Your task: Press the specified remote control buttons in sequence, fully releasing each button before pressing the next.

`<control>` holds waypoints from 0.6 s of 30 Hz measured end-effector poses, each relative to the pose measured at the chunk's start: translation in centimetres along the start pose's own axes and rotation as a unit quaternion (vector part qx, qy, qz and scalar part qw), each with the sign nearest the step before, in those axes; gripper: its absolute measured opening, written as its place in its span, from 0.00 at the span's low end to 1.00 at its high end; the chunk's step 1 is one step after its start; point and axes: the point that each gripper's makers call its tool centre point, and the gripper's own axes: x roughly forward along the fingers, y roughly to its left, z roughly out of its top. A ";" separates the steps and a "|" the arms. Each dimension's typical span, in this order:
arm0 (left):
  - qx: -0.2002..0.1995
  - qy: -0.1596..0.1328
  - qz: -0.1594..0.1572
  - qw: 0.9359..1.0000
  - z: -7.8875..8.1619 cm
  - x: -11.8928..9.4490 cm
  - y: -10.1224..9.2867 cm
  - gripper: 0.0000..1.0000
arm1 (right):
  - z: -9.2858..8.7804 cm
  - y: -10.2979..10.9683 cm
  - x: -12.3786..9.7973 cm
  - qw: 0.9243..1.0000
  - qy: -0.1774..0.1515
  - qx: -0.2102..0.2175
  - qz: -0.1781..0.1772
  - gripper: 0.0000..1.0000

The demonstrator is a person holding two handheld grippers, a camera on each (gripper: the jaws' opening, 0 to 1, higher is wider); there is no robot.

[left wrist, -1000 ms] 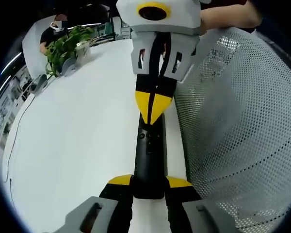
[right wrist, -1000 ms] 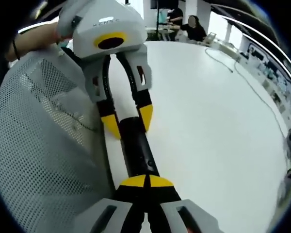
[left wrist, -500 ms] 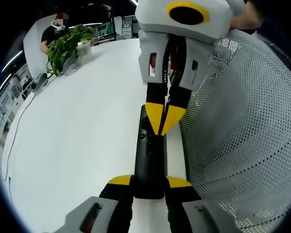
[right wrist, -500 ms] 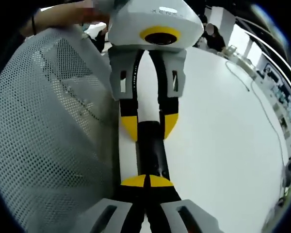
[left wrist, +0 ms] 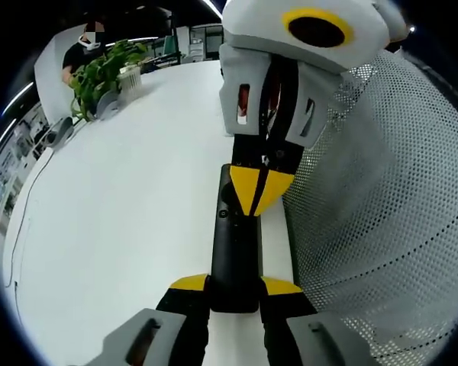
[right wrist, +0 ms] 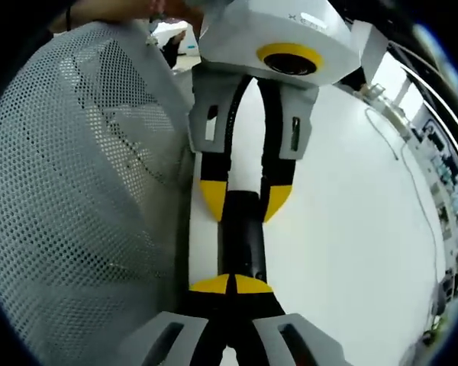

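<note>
In the left gripper view, a potted plant (left wrist: 105,72) is sitting at ten o'clock on the white table (left wrist: 122,213). The left gripper (left wrist: 234,288) is grasping the near end of the black remote control (left wrist: 234,252), which is lying lengthwise at the centre, one yellow tip on each side. The right gripper (left wrist: 260,200) is coming down from twelve o'clock, its jaws clenched together, tips touching the remote's far part. A white mesh fabric (left wrist: 382,198) is covering three o'clock. In the right gripper view, the mesh is lying at nine o'clock, and a cable (right wrist: 401,164) is trailing at two o'clock.
</note>
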 end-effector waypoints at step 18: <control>-0.004 0.000 0.001 1.000 0.1 0.0 -0.1 0.26 | 0.1 -0.1 -0.2 0.995 -0.031 0.091 0.023 0.00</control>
